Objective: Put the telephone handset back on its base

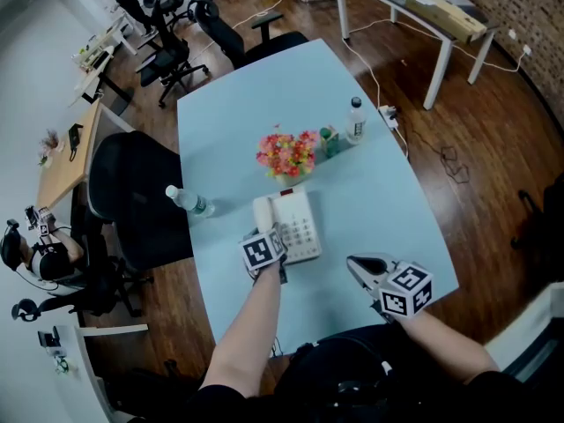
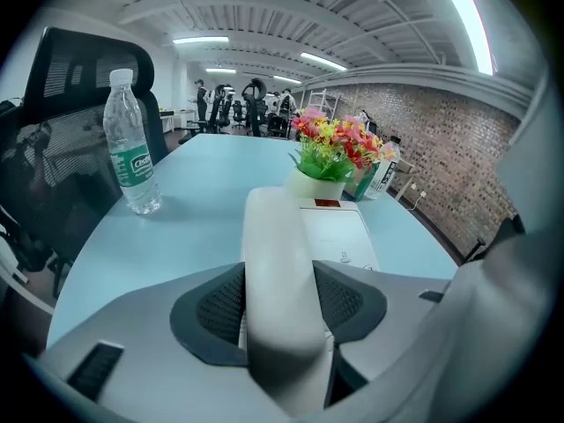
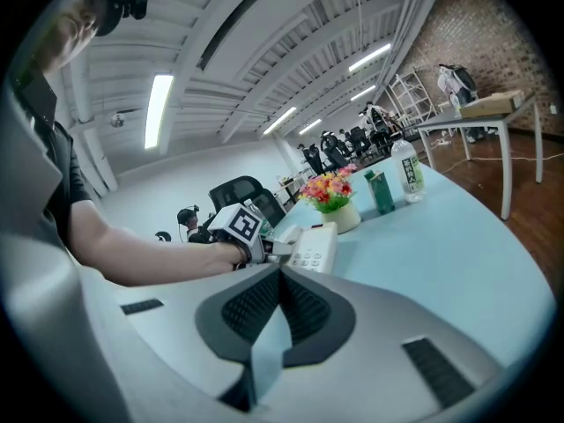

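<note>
Your left gripper (image 1: 270, 238) is clamped on the near end of the handset (image 1: 263, 213). In the left gripper view the jaws press against both sides of the handset (image 2: 278, 254), which runs straight out from between the pads (image 2: 220, 307). The handset lies along the left side of the base (image 1: 300, 227), in line with it. No view lets you tell whether it is fully seated or just above the cradle. The base's keypad faces up, to the right of the handset, and its far end has a small red label in the left gripper view.

Your right gripper (image 1: 354, 264) hangs over the near right part of the table (image 1: 238, 122), well apart from the phone. Its jaws are together with nothing between them, as the right gripper view shows (image 3: 280, 296). That view looks across the table at your left arm and the base (image 3: 310, 247).

Just beyond the base stands a pot of flowers (image 1: 286, 152). To its right are a green container (image 1: 330, 141) and an upright bottle (image 1: 355, 120). A second bottle (image 1: 189, 202) sits near the table's left edge, to the left of the phone; the left gripper view shows it standing upright (image 2: 130, 144). A black chair (image 1: 132, 192) stands just beside that edge.
</note>
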The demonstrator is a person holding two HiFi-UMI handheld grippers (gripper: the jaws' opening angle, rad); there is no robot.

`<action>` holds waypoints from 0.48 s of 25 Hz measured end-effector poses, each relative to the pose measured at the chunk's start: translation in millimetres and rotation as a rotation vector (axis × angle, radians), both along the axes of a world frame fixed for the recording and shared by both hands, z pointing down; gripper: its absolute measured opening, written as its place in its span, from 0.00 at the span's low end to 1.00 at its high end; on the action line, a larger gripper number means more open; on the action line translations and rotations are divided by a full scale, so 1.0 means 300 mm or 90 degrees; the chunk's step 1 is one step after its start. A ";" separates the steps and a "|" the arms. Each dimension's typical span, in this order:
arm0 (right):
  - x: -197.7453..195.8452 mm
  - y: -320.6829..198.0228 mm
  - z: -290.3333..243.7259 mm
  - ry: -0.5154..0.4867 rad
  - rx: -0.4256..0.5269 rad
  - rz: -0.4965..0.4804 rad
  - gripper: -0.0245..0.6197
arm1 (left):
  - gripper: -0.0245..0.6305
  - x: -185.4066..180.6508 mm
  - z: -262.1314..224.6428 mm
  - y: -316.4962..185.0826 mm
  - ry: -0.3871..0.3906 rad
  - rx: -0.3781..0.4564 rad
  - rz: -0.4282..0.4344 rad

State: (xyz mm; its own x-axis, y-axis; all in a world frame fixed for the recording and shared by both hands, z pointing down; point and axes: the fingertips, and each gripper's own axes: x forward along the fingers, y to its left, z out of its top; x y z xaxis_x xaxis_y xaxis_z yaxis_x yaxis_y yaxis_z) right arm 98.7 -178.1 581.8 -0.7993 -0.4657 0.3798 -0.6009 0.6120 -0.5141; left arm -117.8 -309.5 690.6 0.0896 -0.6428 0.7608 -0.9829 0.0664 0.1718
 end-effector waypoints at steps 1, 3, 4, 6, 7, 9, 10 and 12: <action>0.000 0.002 -0.002 0.000 0.000 -0.001 0.07 | 0.37 -0.001 0.002 0.000 -0.004 0.000 0.001; 0.002 0.008 -0.007 0.002 0.001 -0.001 0.07 | 0.37 -0.002 -0.009 -0.006 -0.009 0.011 0.003; 0.004 0.010 -0.007 0.003 0.001 -0.001 0.07 | 0.38 0.001 -0.012 -0.005 -0.008 0.013 0.005; 0.007 0.011 -0.010 0.005 0.003 0.000 0.07 | 0.38 0.008 -0.014 0.001 -0.005 0.010 0.010; 0.006 0.009 -0.012 0.006 0.004 0.001 0.07 | 0.38 0.006 -0.017 0.000 -0.007 0.011 0.012; 0.002 0.008 -0.011 0.007 0.005 0.000 0.07 | 0.38 -0.001 -0.032 -0.006 -0.017 0.022 0.014; 0.000 0.009 -0.011 0.007 0.005 -0.001 0.07 | 0.38 -0.002 -0.041 -0.008 -0.020 0.028 0.015; -0.003 0.013 -0.015 0.006 0.005 -0.002 0.07 | 0.38 -0.005 -0.058 -0.011 -0.023 0.036 0.015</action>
State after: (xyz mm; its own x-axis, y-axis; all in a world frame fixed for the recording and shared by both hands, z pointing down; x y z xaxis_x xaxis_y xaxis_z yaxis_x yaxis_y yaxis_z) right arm 97.7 -174.3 577.4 -0.7969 -0.4665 0.3837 -0.6041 0.6176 -0.5037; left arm -119.2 -312.9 673.3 0.0785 -0.6829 0.7263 -0.9896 0.0346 0.1395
